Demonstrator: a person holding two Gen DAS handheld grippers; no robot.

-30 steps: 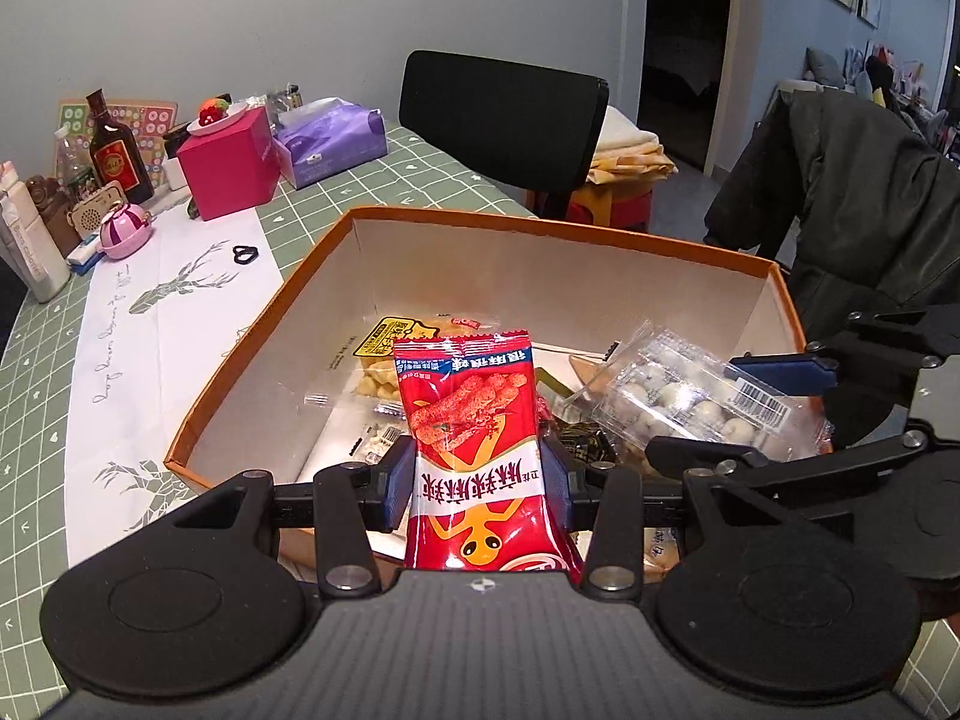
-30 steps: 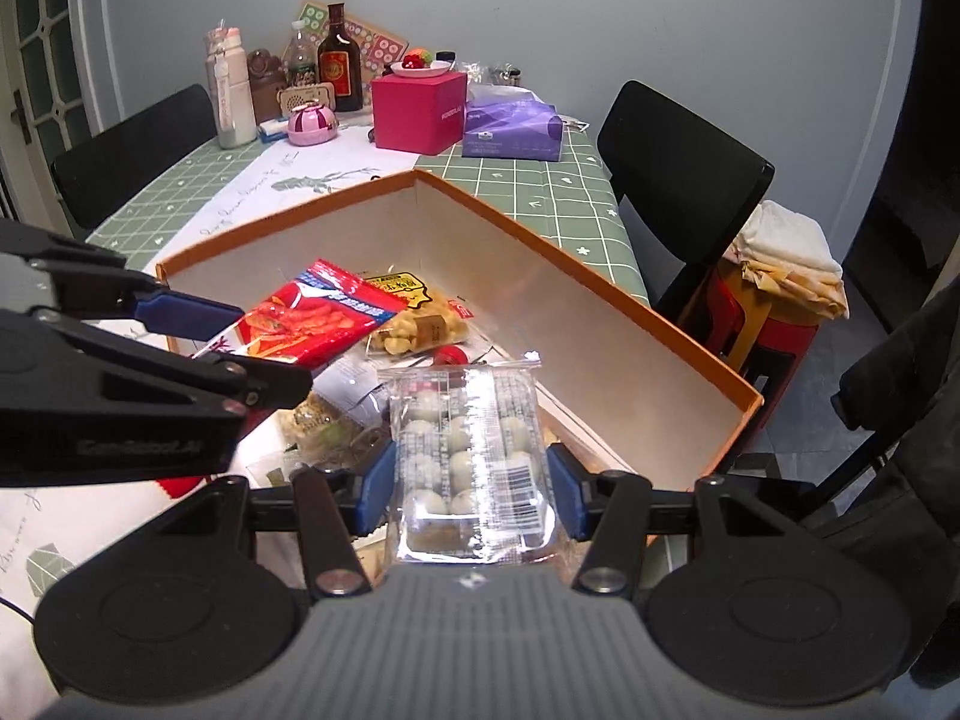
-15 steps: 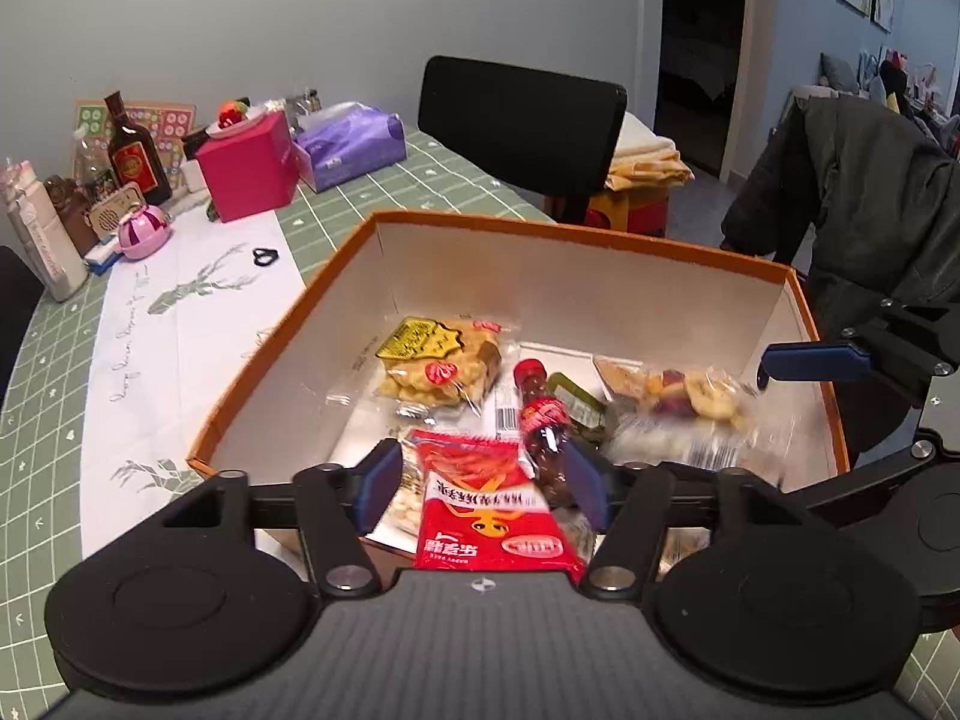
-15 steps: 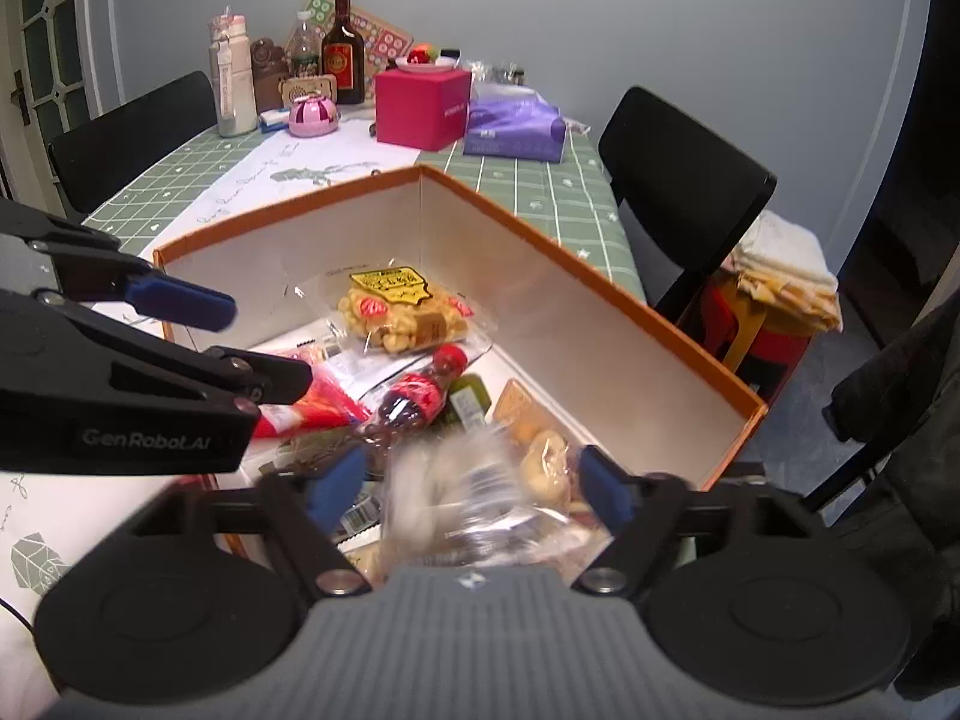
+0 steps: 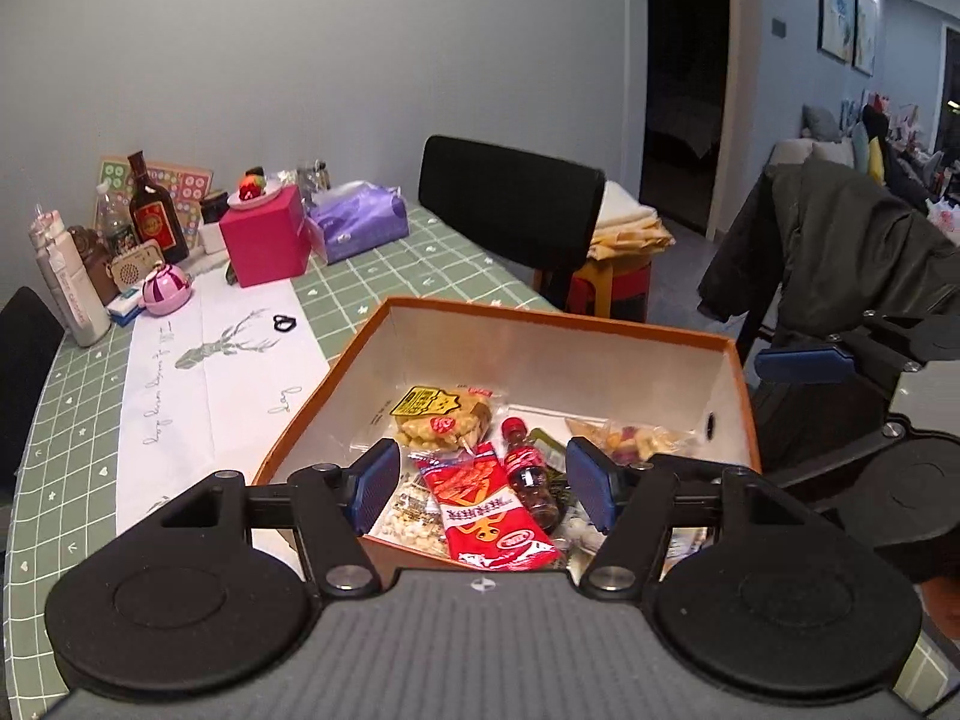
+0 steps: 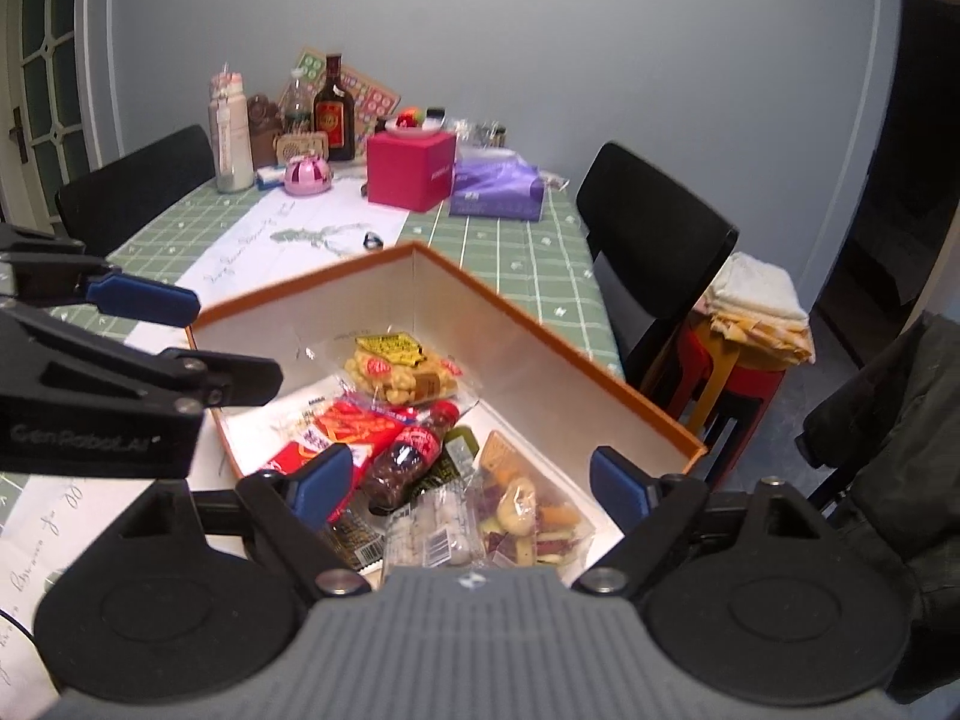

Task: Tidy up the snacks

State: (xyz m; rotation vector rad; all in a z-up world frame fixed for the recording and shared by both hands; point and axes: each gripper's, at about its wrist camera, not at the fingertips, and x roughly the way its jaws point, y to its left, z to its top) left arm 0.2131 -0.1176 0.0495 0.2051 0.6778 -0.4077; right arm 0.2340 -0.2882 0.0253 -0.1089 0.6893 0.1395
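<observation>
An orange-rimmed cardboard box (image 5: 540,315) (image 6: 540,324) on the table holds several snacks. In it lie a red snack packet (image 5: 486,510) (image 6: 336,438), a small cola bottle (image 5: 528,474) (image 6: 414,450), a yellow-labelled biscuit bag (image 5: 441,420) (image 6: 402,369), a clear mixed-snack bag (image 6: 534,519) and a clear tray of white balls (image 6: 429,531). My left gripper (image 5: 483,489) is open and empty above the box's near edge. My right gripper (image 6: 468,483) is open and empty above the near corner.
At the table's far end stand a pink box (image 5: 264,243), a purple tissue pack (image 5: 360,225), a dark bottle (image 5: 156,216) and small items. A black chair (image 5: 510,204) stands beside the table. A dark jacket (image 5: 840,246) hangs on the right.
My left gripper opened and let the red packet drop into the box. My right gripper opened and let the clear tray of white balls drop. Both grippers rose and pulled back.
</observation>
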